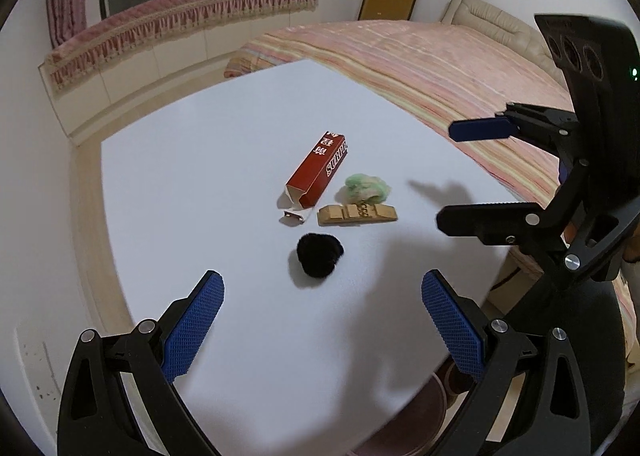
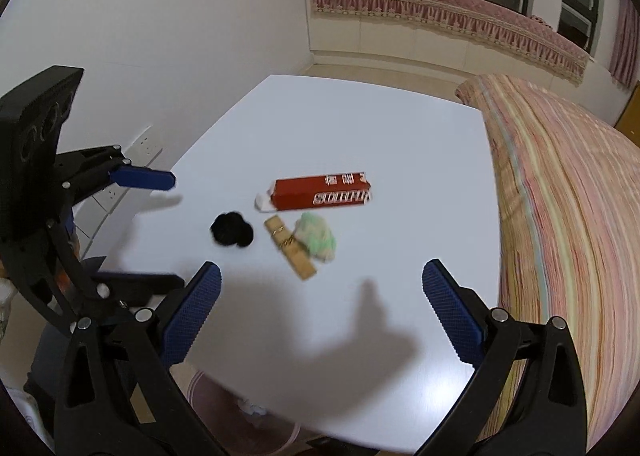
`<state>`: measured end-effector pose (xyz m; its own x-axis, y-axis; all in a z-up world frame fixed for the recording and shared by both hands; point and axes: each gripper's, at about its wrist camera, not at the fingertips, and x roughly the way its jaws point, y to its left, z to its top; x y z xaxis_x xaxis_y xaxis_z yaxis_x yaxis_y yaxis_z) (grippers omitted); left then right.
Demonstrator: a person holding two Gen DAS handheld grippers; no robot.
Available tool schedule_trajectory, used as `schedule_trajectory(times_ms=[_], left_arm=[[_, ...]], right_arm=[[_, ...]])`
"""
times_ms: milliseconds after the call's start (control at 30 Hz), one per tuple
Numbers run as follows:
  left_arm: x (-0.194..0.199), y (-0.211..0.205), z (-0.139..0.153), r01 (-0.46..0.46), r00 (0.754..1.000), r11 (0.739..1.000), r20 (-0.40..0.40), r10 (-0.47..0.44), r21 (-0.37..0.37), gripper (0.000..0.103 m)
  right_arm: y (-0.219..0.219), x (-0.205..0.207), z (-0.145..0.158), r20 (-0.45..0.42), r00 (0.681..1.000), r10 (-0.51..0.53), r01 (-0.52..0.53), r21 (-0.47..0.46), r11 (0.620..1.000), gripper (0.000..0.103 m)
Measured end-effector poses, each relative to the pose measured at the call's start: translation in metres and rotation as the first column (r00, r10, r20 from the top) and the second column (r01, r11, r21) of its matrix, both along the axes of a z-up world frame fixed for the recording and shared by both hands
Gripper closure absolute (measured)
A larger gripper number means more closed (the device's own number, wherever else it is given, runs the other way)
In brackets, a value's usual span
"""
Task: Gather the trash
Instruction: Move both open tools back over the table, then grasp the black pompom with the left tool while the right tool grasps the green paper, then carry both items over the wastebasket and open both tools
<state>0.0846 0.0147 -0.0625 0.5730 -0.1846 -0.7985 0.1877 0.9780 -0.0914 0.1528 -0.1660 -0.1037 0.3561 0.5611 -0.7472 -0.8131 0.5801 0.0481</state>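
Note:
On the white table (image 1: pixel 200 192) (image 2: pixel 360 124) lie a red carton (image 1: pixel 318 172) (image 2: pixel 322 193) with an open end, a crumpled green wad (image 1: pixel 367 188) (image 2: pixel 317 236), a flat tan wrapper (image 1: pixel 357 215) (image 2: pixel 291 247) and a black wad (image 1: pixel 319 254) (image 2: pixel 231 234). My left gripper (image 1: pixel 322 322) is open and empty, above the table just short of the black wad; it also shows at the left of the right wrist view (image 2: pixel 172 228). My right gripper (image 2: pixel 321 314) is open and empty, above the near table edge; it shows at the right of the left wrist view (image 1: pixel 444 172).
A bed with a striped pink cover (image 1: pixel 460 68) (image 2: pixel 568 192) runs along the table's far right side. A white cabinet with a pink fringed cover (image 1: pixel 180 20) (image 2: pixel 440 16) stands under the window. A round pink bin (image 2: pixel 248 412) (image 1: pixel 420 416) stands below the near table edge.

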Motion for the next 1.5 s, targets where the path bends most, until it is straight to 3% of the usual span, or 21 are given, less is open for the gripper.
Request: schedule_trajectory(times_ms=[133,367,567,633,700,1133,1500], left_arm=[[0.012,0.001,-0.008,0.005,1.000,1.000,-0.006,-0.005,-0.004,0.008],[0.019,0.001,-0.017,0.010,1.000,1.000,-0.030,-0.010,-0.007,0.043],[0.018,0.000,-0.015,0.013,0.999,1.000,-0.032,-0.013,-0.008,0.065],[0.019,0.001,-0.015,0.015,0.999,1.000,-0.032,-0.015,-0.007,0.073],[0.019,0.002,-0.016,0.017,0.999,1.000,-0.033,-0.017,-0.009,0.080],[0.008,0.001,-0.003,0.014,1.000,1.000,-0.011,-0.014,-0.010,0.082],[-0.038,-0.012,0.031,0.024,0.999,1.000,0.043,-0.023,-0.015,0.082]], right_arm=[[0.010,0.013,-0.006,-0.003,1.000,0.022,-0.022,-0.010,1.000,0.023],[0.021,0.023,-0.017,-0.018,0.998,0.056,-0.056,-0.014,0.998,0.048],[0.026,0.024,-0.022,-0.031,0.996,0.082,-0.083,-0.025,0.996,0.069],[0.027,0.024,-0.023,-0.033,0.996,0.086,-0.087,-0.025,0.996,0.081],[0.028,0.024,-0.023,-0.032,0.996,0.087,-0.087,-0.028,0.996,0.083],[0.020,0.020,-0.007,0.001,0.999,0.049,-0.049,-0.002,0.999,0.088],[-0.012,-0.038,0.024,0.012,1.000,0.027,-0.028,0.058,0.998,0.088]])
